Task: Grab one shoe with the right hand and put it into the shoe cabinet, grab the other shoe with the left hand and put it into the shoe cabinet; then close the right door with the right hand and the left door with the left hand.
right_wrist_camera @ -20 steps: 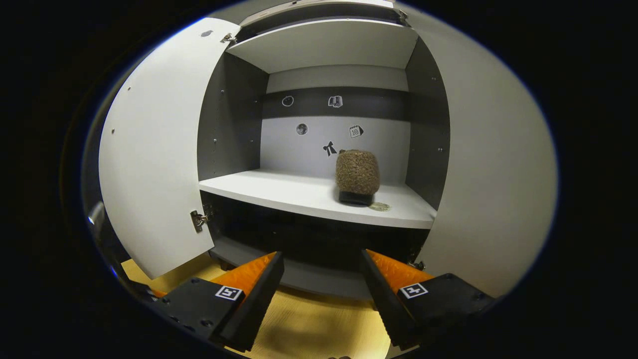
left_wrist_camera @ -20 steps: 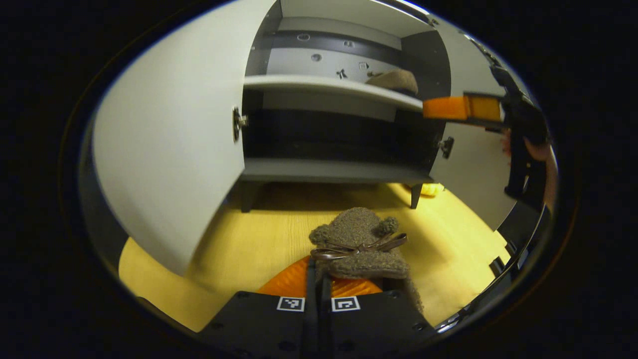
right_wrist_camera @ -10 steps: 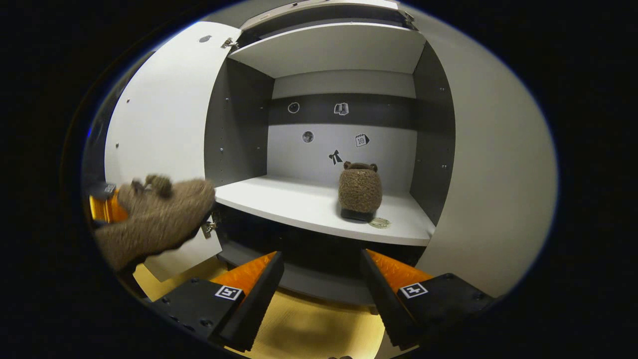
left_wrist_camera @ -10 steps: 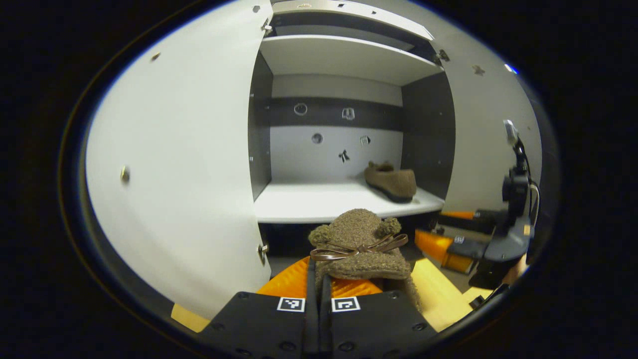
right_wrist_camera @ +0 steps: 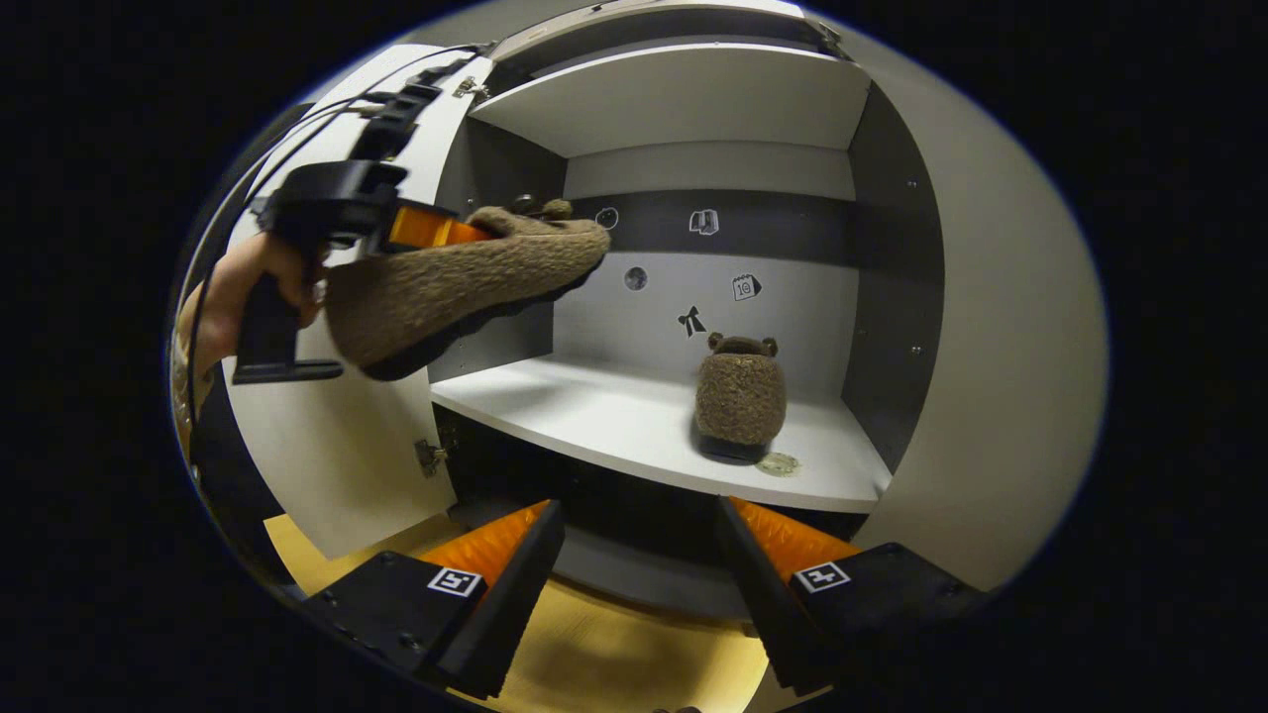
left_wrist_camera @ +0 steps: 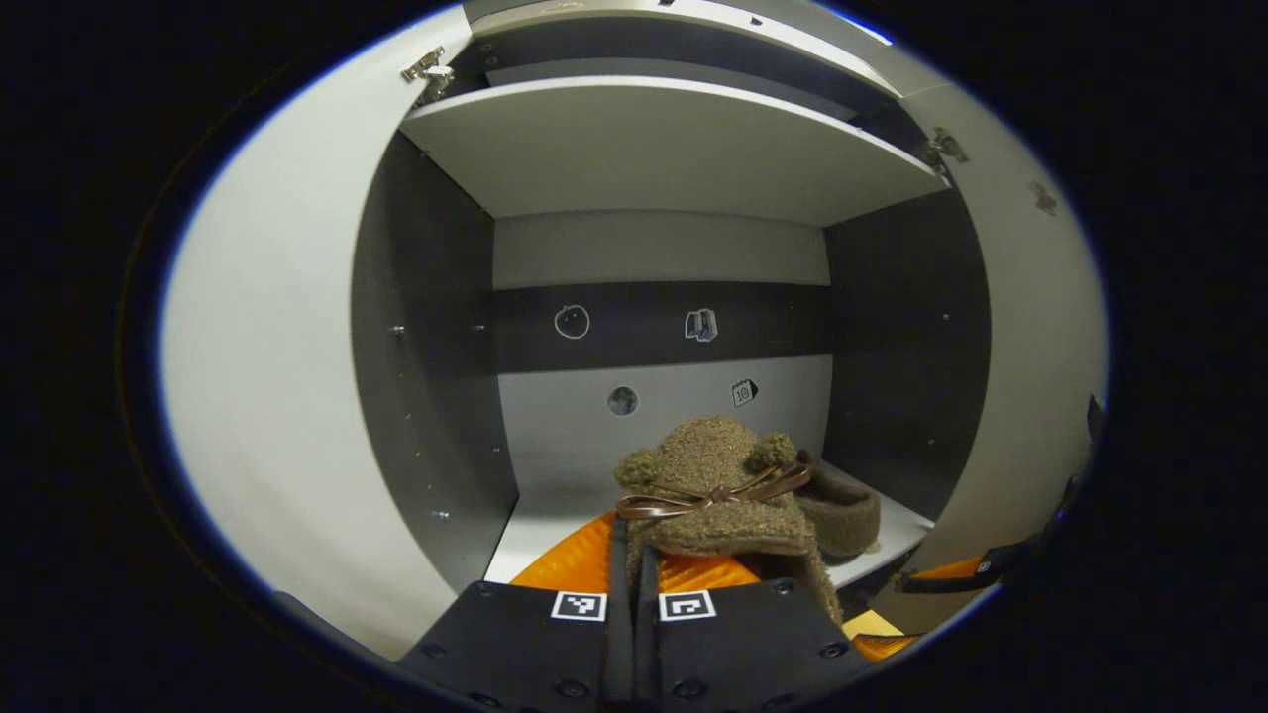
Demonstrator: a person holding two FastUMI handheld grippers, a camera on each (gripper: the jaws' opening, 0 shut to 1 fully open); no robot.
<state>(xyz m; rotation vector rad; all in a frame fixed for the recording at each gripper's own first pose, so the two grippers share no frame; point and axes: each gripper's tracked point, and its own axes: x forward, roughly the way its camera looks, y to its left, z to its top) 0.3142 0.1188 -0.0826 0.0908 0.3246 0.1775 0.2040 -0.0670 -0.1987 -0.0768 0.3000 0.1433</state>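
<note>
My left gripper is shut on a brown fuzzy shoe with a ribbon bow, held up level with the cabinet's middle shelf. In the right gripper view the same shoe hangs in the left gripper, in front of the cabinet's left side, with a hand on the handle. The other brown shoe stands on the white shelf, right of middle; it also peeks out behind the held shoe. My right gripper is open and empty, low before the cabinet.
Both cabinet doors stand open: the left door and the right door. An upper shelf roofs the compartment. A small flat scrap lies by the shelved shoe. Yellow wooden floor lies below.
The left gripper has risen and moved forward with its shoe, from floor level up to the front of the middle shelf. The right gripper has stayed open and drawn slightly left.
</note>
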